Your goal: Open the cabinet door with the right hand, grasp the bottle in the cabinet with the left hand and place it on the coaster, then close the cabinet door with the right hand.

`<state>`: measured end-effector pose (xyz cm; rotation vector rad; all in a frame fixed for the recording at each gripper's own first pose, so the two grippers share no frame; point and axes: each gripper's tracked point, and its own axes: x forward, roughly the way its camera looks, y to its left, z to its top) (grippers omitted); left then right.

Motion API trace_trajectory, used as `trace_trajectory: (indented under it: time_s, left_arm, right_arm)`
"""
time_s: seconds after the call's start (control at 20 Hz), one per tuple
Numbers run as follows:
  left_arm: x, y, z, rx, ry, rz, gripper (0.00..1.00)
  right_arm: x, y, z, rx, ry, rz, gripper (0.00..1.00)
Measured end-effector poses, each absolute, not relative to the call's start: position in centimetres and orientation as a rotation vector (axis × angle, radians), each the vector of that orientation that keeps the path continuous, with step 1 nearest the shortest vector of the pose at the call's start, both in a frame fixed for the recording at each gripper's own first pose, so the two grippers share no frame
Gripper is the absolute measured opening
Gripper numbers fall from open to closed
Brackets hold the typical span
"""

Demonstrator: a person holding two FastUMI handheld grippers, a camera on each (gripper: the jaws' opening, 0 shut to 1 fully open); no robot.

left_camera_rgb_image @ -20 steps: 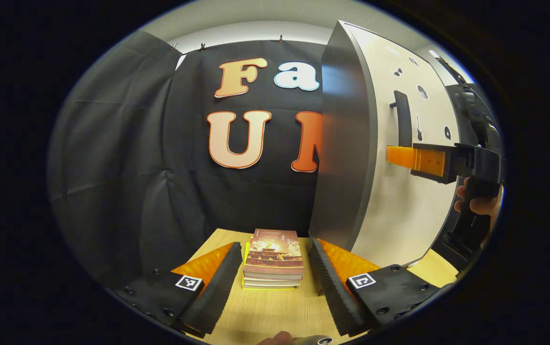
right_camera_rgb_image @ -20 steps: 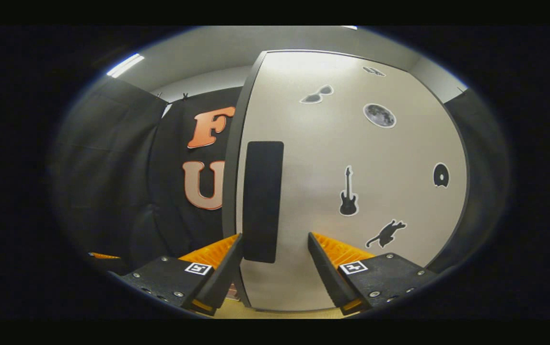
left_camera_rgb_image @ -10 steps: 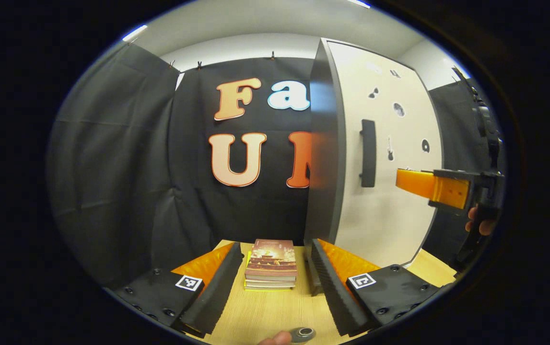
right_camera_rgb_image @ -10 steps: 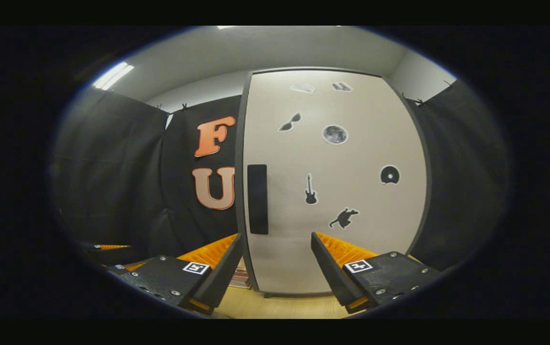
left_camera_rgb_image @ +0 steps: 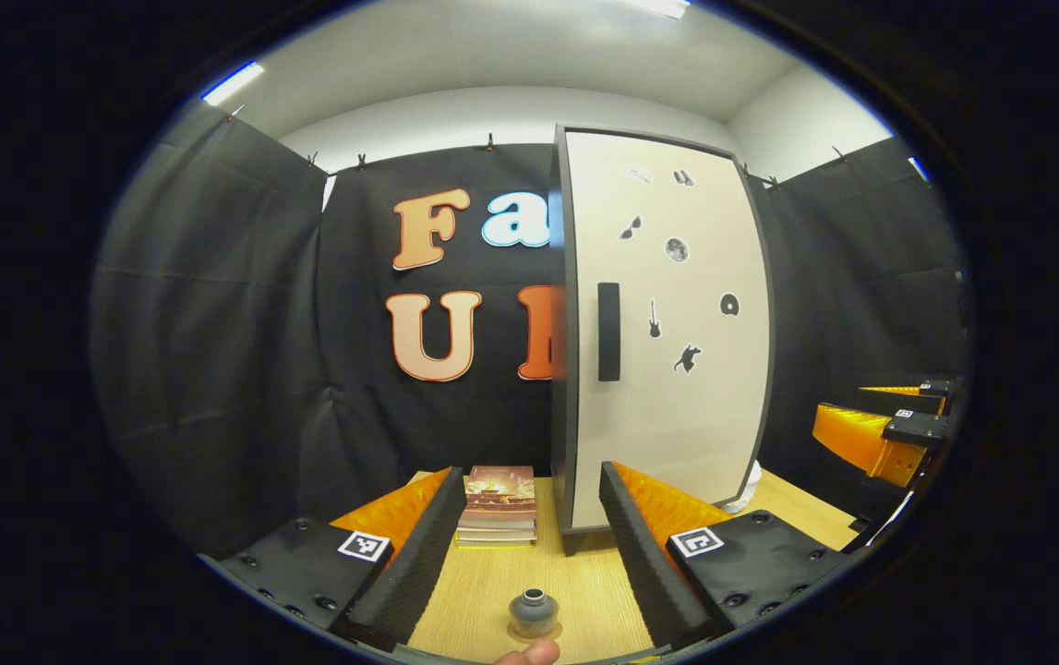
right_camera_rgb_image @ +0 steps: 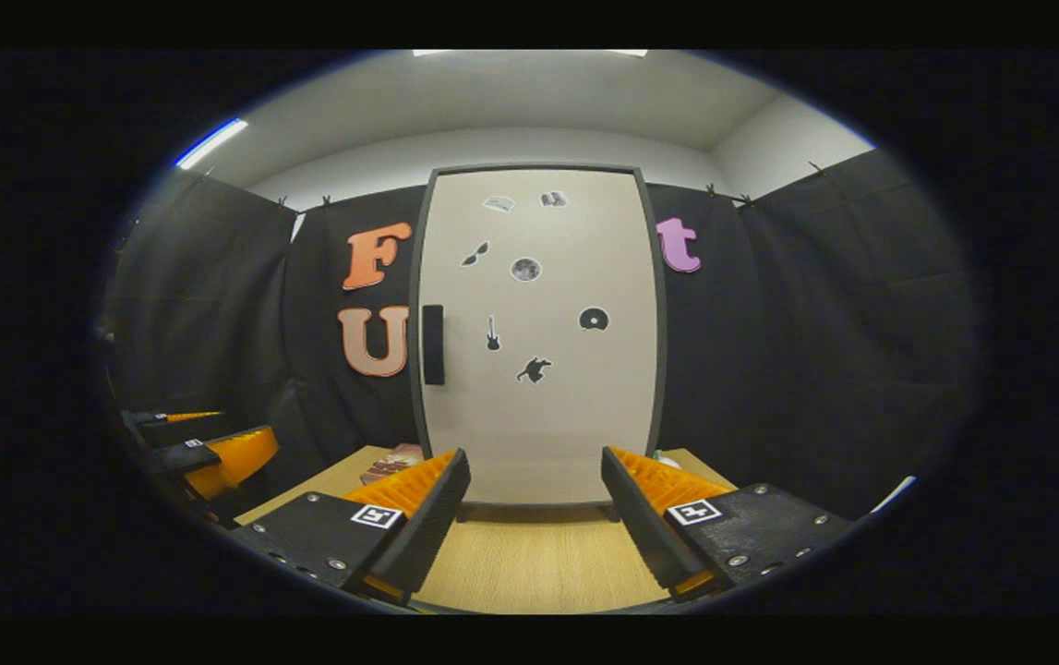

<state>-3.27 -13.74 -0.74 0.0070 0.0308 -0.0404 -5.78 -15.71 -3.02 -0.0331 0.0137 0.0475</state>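
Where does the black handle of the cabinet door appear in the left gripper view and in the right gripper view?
Left gripper view: the handle stands right of centre, upright, near the door's left edge.
Right gripper view: the handle stands left of centre, again by the door's left edge.
Shared landmark: the guitar sticker lies just right of the handle in both.

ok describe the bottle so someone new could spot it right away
Start at the tall pale cabinet on the wooden table. Well in front of it, at the near table edge, stands the small dark bottle on a round coaster; unlike the flat stack of books, it is rounded and upright.
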Motion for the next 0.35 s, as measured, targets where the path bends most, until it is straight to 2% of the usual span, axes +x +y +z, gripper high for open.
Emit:
trace_trajectory:
  time_s: [0.35]
  left_arm:
    - [-7.5,-13.5,-0.3,0.006,0.032,-0.013,0.96]
  right_arm:
    - [-10.4,-15.8,-2.7,-0.031,0.005,0.066,0.89]
